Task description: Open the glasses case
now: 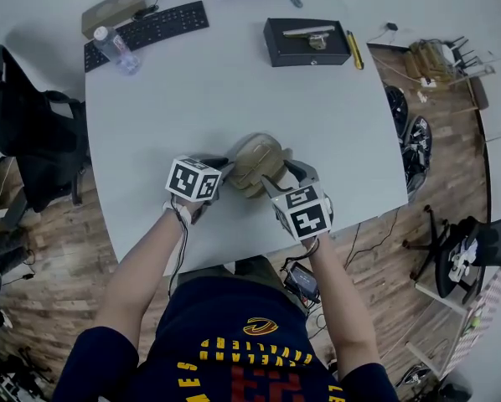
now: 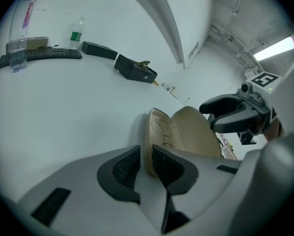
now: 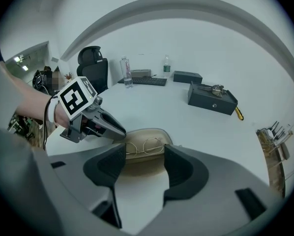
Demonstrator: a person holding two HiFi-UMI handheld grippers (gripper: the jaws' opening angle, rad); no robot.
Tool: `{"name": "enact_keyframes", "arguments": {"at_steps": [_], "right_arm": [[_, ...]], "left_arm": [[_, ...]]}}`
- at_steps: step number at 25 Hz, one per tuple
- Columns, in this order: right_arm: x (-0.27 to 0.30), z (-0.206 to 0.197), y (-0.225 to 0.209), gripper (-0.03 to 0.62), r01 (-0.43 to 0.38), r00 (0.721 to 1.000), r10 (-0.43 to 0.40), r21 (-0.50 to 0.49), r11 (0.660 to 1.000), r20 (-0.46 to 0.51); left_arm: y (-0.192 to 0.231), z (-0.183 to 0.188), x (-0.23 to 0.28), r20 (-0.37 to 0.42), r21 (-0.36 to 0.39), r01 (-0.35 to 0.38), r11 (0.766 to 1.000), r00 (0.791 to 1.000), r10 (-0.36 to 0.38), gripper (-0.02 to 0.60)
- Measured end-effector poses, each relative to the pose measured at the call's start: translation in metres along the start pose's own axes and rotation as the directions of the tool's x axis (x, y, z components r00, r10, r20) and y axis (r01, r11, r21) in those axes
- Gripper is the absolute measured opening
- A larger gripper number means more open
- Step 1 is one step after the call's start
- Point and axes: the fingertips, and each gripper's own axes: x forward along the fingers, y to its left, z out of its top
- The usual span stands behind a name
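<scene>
Noted white worktop (image 1: pixel 234 99) carrying everything. Found glasses case (image 1: pixel 255 162) near its front edge, just ahead of the person, lying open between both tools, with base shell and lid (image 2: pixel 196 132) splayed apart at the hinge. Recorded left tool (image 2: pixel 147 163) pinching the rim of the base shell, pads pressed on either side of the thin wall. Judged this an anchoring hold, guarding the base against sliding or tipping during the swing of the other half. Recorded right tool (image 3: pixel 144 163) with jaws spread, poised over the near edge of the lid and not seen pressing on anything. Judged it empty, given the long lid lying across the gap rather than into it. Saw glasses (image 3: pixel 144 145), thin wire frame, seated in the base shell, untouched. Judged task essentially complete, going by the lid laid well back. Elsewhere, well apart from the case, logged office chair (image 1: pixel 33 132) off the left side of the worktop, keyboard (image 1: pixel 147 30) and black box (image 1: pixel 307 42) toward the far edge, water bottle (image 1: pixel 115 48) just beside the keyboard, and yellow pen-like item (image 1: pixel 354 50) beside the box. Found nothing lying between case and tools as an obstruction. Only caution: both tools crowded close over the case, hence some risk of bumping each other or nudging the wire frame.
</scene>
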Motion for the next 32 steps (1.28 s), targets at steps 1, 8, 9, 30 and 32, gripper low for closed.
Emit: {"name": "enact_keyframes", "arguments": {"at_steps": [1,8,9,30,32], "right_arm": [[-0.001,-0.003,-0.001,0.256,0.001,1.000,-0.001,0.010,1.000,0.000],[-0.004,-0.020,-0.009,0.256,0.013,1.000,-0.013,0.049,0.999,-0.005],[-0.004,-0.023,-0.009,0.256,0.015,1.000,-0.014,0.052,0.999,-0.006],[0.006,-0.064,-0.022,0.256,0.024,0.999,-0.020,0.113,0.993,-0.042],[0.009,-0.067,-0.023,0.256,0.024,0.999,-0.018,0.119,0.993,-0.048]], "left_arm": [[0.000,0.000,0.000,-0.001,-0.001,-0.001,1.000,1.000,0.001,0.087],[0.002,0.000,0.000,-0.002,-0.011,-0.005,1.000,1.000,0.005,0.087],[0.002,0.000,0.001,-0.003,-0.011,-0.005,1.000,1.000,0.005,0.087],[0.003,-0.001,0.001,-0.001,-0.028,0.000,1.000,1.000,0.000,0.087],[0.003,-0.001,0.001,-0.001,-0.030,0.001,1.000,1.000,-0.001,0.087]]}}
